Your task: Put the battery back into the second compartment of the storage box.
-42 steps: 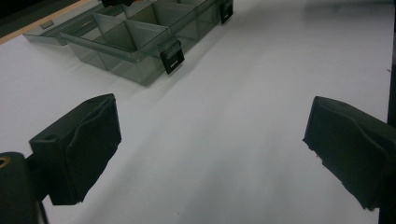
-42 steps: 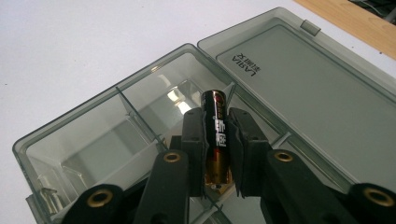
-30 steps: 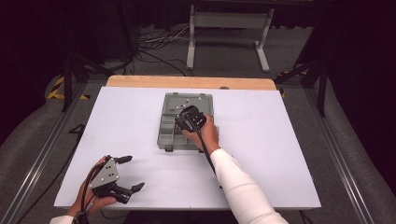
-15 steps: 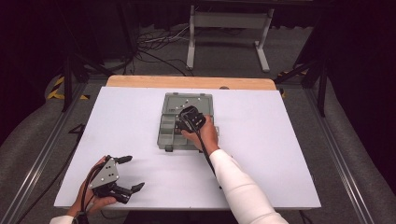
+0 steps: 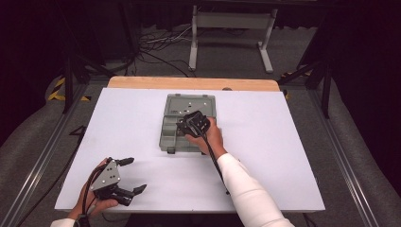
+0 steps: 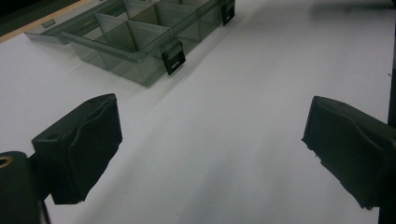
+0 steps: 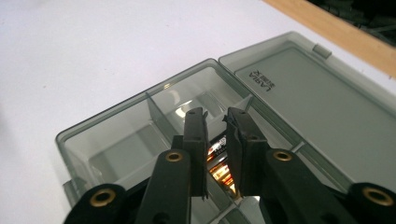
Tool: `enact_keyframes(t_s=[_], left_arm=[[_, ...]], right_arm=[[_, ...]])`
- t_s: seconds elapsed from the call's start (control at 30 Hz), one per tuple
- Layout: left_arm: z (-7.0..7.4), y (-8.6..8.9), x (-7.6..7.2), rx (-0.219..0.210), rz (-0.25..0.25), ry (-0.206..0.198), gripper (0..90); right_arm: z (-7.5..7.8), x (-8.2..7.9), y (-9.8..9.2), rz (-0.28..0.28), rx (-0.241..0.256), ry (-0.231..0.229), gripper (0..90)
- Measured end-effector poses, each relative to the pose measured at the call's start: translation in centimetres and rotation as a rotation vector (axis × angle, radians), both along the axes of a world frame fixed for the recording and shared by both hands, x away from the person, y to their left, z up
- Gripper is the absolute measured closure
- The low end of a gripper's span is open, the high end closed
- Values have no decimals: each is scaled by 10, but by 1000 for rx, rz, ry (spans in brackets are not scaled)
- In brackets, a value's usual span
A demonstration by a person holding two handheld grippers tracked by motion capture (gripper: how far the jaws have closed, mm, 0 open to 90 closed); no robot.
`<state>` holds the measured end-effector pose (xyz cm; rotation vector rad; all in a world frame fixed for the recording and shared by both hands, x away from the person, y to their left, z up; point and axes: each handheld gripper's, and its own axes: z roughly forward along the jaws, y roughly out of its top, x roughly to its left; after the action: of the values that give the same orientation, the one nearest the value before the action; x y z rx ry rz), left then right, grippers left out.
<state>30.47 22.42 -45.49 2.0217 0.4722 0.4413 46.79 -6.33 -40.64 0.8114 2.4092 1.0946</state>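
Taking the grey compartment box (image 5: 187, 123) in the middle of the white table (image 5: 293, 142) as the landmark: the left gripper (image 5: 124, 176) lies well to the left of the box and nearer the person, close to the table's near edge, held low in the left hand (image 5: 94, 196) with its grey plate up. Its jaws are spread wide with bare tabletop between them; in the left gripper view the box's near corner with a black latch (image 6: 173, 57) sits well ahead of them.

The box stands open, its lid (image 7: 322, 98) folded flat toward the far side of the table. Thin walls split it into several compartments.

The right gripper (image 7: 215, 122) hangs over the box's right half, the right hand (image 5: 210, 137) and white sleeve (image 5: 246, 189) reaching in from its near right. Its jaws point down into one compartment, close together with a narrow gap. Between and just under them lies a battery (image 7: 218, 161) with black and orange markings; whether the jaws actually pinch it I cannot tell.
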Motion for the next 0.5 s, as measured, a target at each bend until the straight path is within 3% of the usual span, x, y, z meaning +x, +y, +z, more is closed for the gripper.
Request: enact_keyframes(t_s=[0.13, 0.17, 0.3, 0.5], left_arm=[[1, 0, 0, -2, 9, 7, 57], [1, -2, 1, 9, 36, 10, 59], [0, -3, 2, 9, 49, 21, 67], [0, -3, 3, -11, 55, 29, 88]], right_arm=[[2, -9, -4, 42, 0, -40, 805], [3, -12, -7, 49, -2, -54, 807], [4, -19, -12, 66, 4, -72, 803], [6, -32, -29, 89, 63, -80, 787]])
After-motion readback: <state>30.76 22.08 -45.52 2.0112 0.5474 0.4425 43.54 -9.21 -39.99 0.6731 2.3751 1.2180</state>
